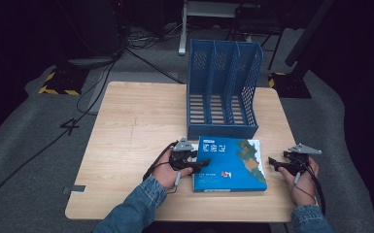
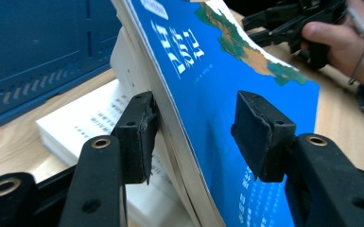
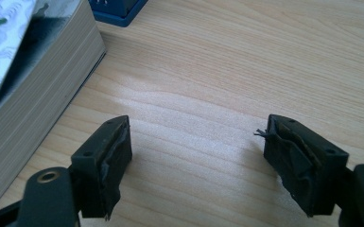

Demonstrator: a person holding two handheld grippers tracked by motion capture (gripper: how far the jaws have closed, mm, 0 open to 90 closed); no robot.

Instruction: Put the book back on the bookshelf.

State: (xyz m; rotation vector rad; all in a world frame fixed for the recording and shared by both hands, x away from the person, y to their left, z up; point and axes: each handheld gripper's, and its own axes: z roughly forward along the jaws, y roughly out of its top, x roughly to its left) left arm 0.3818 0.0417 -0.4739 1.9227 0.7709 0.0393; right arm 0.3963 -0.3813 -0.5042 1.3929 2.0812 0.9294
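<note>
Book (image 1: 230, 163): thick, heavy, with a floppy glossy cover; left tongs (image 1: 203, 164) straddle the lifted cover unpinched, right tongs (image 1: 274, 162) spread; grip the spine.

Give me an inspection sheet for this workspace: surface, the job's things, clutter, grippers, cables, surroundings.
Surface: wooden table, bare apart from the items below.
Job's things: blue book near the front edge; its cover and top pages are lifted, as the left gripper view shows. Blue file rack stands behind it, its slots empty.
Clutter: nothing seen.
Grippers: left gripper at the book's left edge, fingers either side of the lifted cover, far finger apart from it. Right gripper right of the book, open, holding nothing.
Cables: one trails from each gripper; more cross the floor.
Surroundings: grey floor, dark room, stand bases behind.
</note>
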